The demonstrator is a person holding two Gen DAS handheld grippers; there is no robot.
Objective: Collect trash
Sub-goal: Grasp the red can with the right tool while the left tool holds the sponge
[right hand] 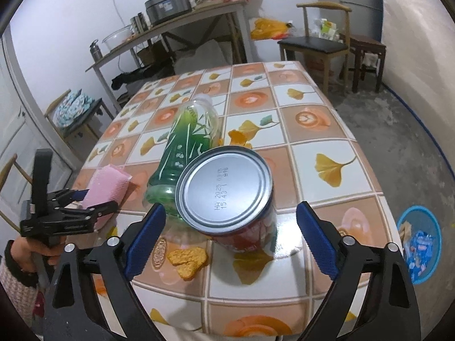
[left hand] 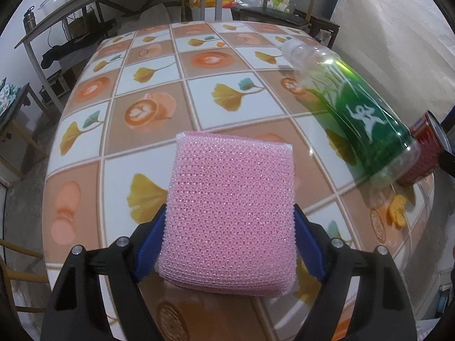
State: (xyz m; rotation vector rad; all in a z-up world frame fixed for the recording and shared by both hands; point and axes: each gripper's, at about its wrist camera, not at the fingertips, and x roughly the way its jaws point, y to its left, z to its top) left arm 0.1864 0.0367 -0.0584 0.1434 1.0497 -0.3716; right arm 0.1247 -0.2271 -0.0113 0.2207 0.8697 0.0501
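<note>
Sponge [left hand: 230, 213]: pink mesh-covered pad, roughly square, tilted up off the table.
Bottle [left hand: 361, 105]: clear plastic with green label, lying on its side, cap end pointing away, base touching the can.
Can [right hand: 227, 187]: red label, silver end with a printed date code, tipped over beside the bottle.

The left hand-held gripper [left hand: 230, 244] points steeply downward, its blue pads [left hand: 149, 244] pressed against both sides of a pink sponge [left hand: 230, 213]. A hand [right hand: 27, 251] in a knitted sleeve grips its handle. The right hand-held gripper [right hand: 230, 241] also tilts downward, its blue fingers [right hand: 317, 244] spread wide apart, touching nothing.
</note>
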